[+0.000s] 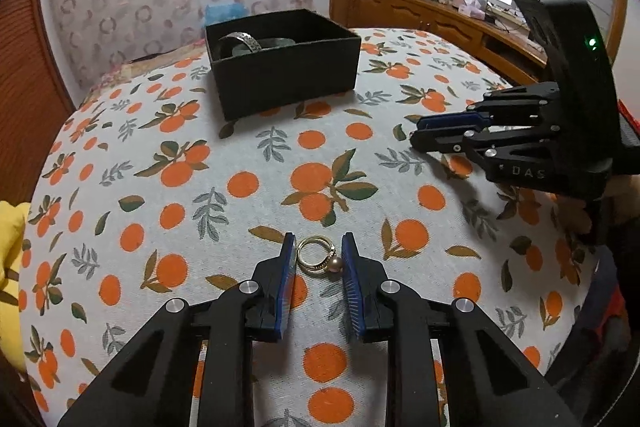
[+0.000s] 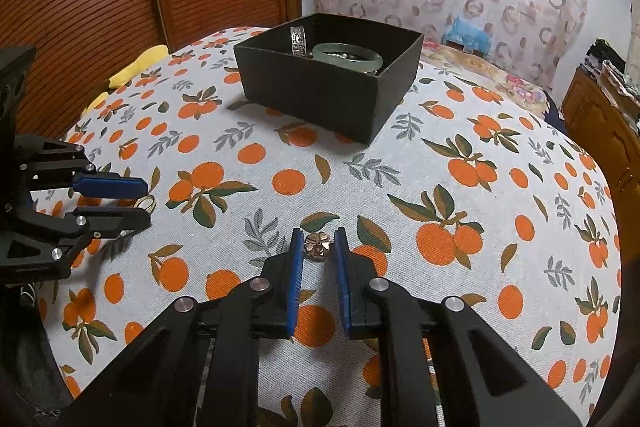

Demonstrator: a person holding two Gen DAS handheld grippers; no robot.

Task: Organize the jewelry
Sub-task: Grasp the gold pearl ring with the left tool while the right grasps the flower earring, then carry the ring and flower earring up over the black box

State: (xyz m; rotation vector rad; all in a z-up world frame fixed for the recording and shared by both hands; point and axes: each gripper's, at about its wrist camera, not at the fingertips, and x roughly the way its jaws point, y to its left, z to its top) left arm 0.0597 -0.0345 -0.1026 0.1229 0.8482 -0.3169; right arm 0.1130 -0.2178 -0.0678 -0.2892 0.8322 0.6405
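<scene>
1. Now my left hand-held gripper sits low over the cloth, its ribbed blue pads drawn in on either side of a thin gold ring with a small round pearl on it; both pads look to be touching it.
2. My right hand-held gripper brackets a small coppery flower-shaped piece, petals rounded and glossy. Its pads stand narrow around the piece, but a sliver of cloth shows at each side, so I cannot tell whether they press on it.
3. Both pieces lie on the bench, which is covered by a woven white cloth printed with oranges and green leaves.
4. Farther back stands a square black box with matte, felt-like walls and no lid.
5. Inside it, an engraved silver bangle stands on edge beside a smooth, pale green bangle lying flat, with small pale beads within its ring.
</scene>
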